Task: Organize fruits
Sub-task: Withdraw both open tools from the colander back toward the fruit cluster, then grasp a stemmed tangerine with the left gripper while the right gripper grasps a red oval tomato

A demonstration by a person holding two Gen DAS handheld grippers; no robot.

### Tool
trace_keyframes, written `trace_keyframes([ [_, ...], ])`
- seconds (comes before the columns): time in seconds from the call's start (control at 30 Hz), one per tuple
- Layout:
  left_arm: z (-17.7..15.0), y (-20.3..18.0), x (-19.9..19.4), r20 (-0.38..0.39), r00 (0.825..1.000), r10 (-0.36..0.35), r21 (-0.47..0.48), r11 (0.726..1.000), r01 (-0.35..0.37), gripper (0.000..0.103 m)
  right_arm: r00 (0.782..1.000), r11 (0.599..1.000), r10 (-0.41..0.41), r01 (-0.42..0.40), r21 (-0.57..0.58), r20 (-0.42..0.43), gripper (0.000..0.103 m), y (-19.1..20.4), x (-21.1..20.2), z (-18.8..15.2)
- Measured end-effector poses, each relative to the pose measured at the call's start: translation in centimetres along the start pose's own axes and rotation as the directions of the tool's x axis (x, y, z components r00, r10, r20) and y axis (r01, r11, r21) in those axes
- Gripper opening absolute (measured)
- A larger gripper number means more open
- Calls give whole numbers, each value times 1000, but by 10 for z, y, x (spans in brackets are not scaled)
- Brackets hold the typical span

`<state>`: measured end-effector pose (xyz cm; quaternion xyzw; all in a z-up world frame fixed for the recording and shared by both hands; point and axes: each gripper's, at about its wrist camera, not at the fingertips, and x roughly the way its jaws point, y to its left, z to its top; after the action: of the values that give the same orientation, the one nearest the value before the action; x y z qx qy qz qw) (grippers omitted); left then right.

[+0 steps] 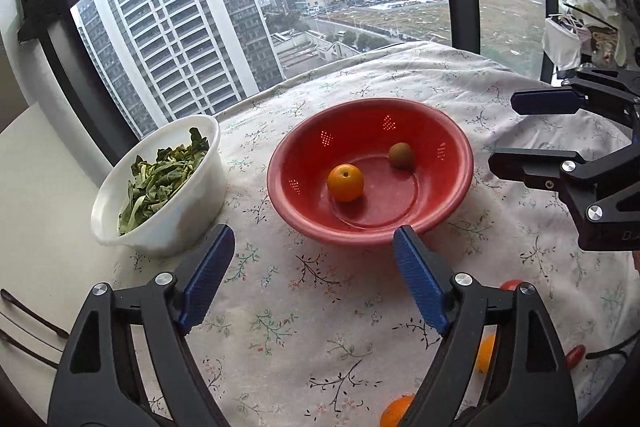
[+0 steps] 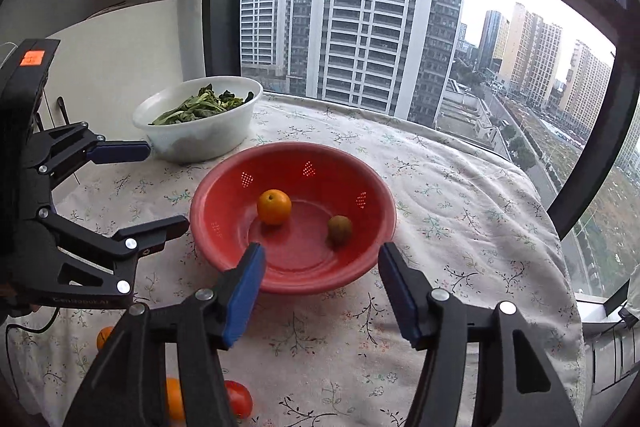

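I have both sets of fingers spread wide with nothing between them: my left gripper (image 1: 314,251) and my right gripper (image 2: 322,273) hang above the near side of the red basin (image 1: 370,227), which sits mid-tabletop (image 1: 520,99) on the floral cloth. Inside it an orange (image 1: 345,183) and a kiwi (image 1: 401,155) lie apart. A white bowl (image 1: 180,219) of greens stands by the window-side edge. More oranges (image 1: 485,353) and a tomato (image 2: 239,398) lie near the front edge.

left tool (image 1: 314,255): pointing toward 12 o'clock, tilting downward, jaws standing apart, gripping nothing | right tool (image 2: 322,269): pointing toward 12 o'clock, tilting downward, jaws standing apart, narrower gap, gripping nothing | tools hovering side by side
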<state>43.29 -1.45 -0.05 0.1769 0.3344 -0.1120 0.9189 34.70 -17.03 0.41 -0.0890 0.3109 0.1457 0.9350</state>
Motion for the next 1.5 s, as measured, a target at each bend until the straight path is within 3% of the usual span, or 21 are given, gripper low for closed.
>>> trace_keyframes([
  [0.27,-28,-6,-41,31,999,11,-11,1000,-11,83,998,998,12,-16,63,58,66,14,-51,-29],
  [0.53,-61,0,-64,31,999,13,-21,1000,-12,84,998,991,11,-19,133,64,67,21,-74,-66],
  [0.77,-100,1,-73,6,999,-37,24,999,37,84,999,988,0,-8,155,52,67,32,-88,-107],
  [1.0,-134,-8,-63,-52,996,-76,140,987,83,84,1000,985,11,-9,171,-11,67,38,-84,-152],
  [1.27,-141,-15,-47,-83,986,-143,165,974,155,84,999,988,45,-40,150,-27,67,51,-82,-174],
  [1.5,-134,-17,-30,-108,970,-217,116,967,229,84,998,988,48,-43,148,-30,67,50,-82,-176],
])
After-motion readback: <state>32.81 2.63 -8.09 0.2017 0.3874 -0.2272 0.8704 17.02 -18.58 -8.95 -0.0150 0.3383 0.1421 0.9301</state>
